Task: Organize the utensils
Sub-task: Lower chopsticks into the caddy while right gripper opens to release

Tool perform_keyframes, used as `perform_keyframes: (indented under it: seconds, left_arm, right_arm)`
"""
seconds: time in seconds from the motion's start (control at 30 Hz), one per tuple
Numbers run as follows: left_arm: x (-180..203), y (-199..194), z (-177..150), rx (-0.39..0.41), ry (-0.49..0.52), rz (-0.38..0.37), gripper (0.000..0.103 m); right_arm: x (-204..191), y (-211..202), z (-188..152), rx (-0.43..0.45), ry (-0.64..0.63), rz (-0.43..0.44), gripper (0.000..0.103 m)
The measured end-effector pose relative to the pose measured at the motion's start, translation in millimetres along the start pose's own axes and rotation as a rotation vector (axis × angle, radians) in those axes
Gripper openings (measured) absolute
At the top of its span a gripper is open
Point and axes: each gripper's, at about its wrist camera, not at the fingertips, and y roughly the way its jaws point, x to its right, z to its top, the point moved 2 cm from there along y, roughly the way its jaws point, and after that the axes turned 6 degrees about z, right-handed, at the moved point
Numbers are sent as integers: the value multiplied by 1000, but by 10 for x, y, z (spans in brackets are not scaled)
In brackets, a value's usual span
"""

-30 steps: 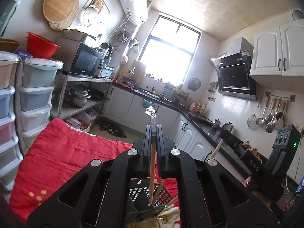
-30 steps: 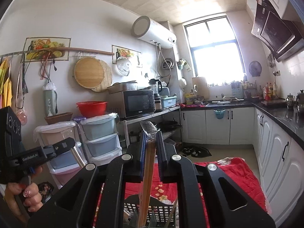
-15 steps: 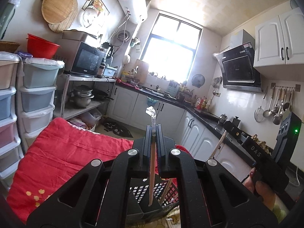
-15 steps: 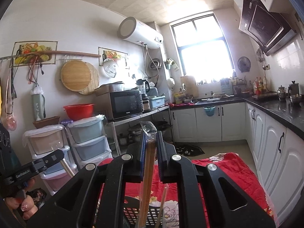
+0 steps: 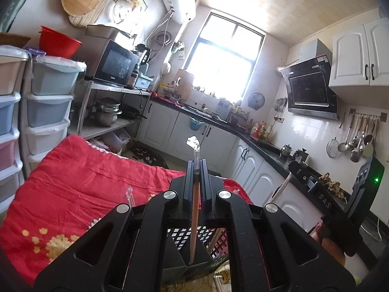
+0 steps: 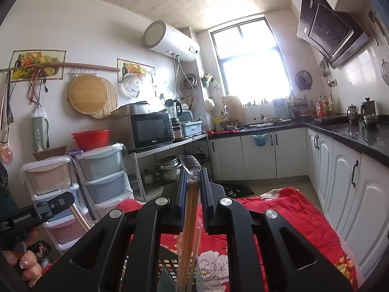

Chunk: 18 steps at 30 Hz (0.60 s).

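My left gripper is shut on a wrapped pair of wooden chopsticks, held upright with the lower end over a black mesh utensil basket. My right gripper is shut on another wrapped pair of chopsticks, its clear wrapper sticking up above the fingertips, its lower end down inside the same black basket. Each view shows the other gripper at its edge: the right one and the left one, both still holding chopsticks. The basket stands on a red flowered cloth.
Stacked plastic drawers and a metal shelf with a microwave and pots stand along the left wall. White cabinets under a black counter run along the right. A loose wrapped utensil lies on the cloth.
Both grippers have tilted and shifted a little over the basket; the chopsticks remain gripped. The right gripper's chopsticks have sunk lower into the basket.
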Motion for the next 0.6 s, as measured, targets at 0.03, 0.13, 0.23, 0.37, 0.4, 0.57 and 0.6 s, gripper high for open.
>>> perform_keyframes:
  seconds: [0.03,0.13,0.23,0.37,0.4,0.57,0.6]
  left_arm:
    - [-8,3,-15,-1,-1,1,2]
    - [-11,12,-47,-9,-5,-2,2]
    - [-13,27,-87,-26,-8,-8,2]
    - [-15,23,-126,-43,-14,-18,2]
    - [-13,27,-129,-47,-13,-19,2]
    - [-8,33,-151,-63,-10,-17,4]
    - [-12,31,-153,-64,-11,-16,10]
  right_arm:
    - [-7,-5,-20,-2,0,0,12]
    - [-4,-9,-87,-14,7,-2,13]
    - [-13,4,-140,-34,15,-1,21]
    - [-29,-6,-184,-46,19,8,23]
    - [-34,-14,-192,-49,19,9,25]
    - [-33,-85,-211,-63,23,9,30]
    - [-30,-105,-218,-65,22,6,31]
